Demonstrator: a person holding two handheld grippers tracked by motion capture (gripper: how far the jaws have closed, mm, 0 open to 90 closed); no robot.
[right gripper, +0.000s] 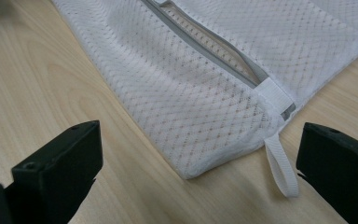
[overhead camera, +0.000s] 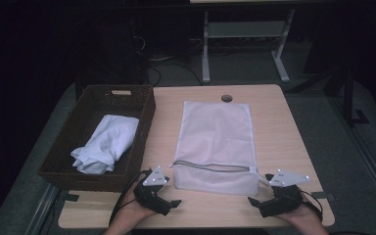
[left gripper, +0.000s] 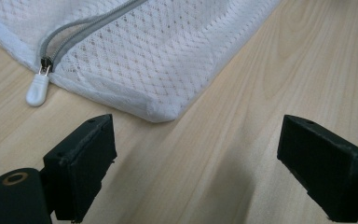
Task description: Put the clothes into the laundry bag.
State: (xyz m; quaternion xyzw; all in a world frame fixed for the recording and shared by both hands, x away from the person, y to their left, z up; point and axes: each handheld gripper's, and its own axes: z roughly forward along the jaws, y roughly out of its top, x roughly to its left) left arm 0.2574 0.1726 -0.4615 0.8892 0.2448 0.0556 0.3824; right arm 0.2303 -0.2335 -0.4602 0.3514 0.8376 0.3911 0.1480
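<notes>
Nearest the table edge: left black two-jaw gripper (overhead camera: 174, 204) and right black two-jaw gripper (overhead camera: 252, 200), both spread wide with nothing between the jaws, resting on the pale wood-grain table (overhead camera: 284, 137). Just beyond, white diamond-mesh laundry bag (overhead camera: 216, 147), flat and rectangular, long axis running away from the person, grey zipper (overhead camera: 210, 167) across the near end. Up close in the left gripper view: white teardrop plastic zipper pull (left gripper: 37, 88) at the bag's left near corner. In the right gripper view instead: white woven ribbon loop (right gripper: 282, 168) off the opposite corner, zipper gaping slightly. Farther left, dark woven rectangular basket (overhead camera: 144, 122) holding a crumpled pale blue cloth (overhead camera: 105, 144).
</notes>
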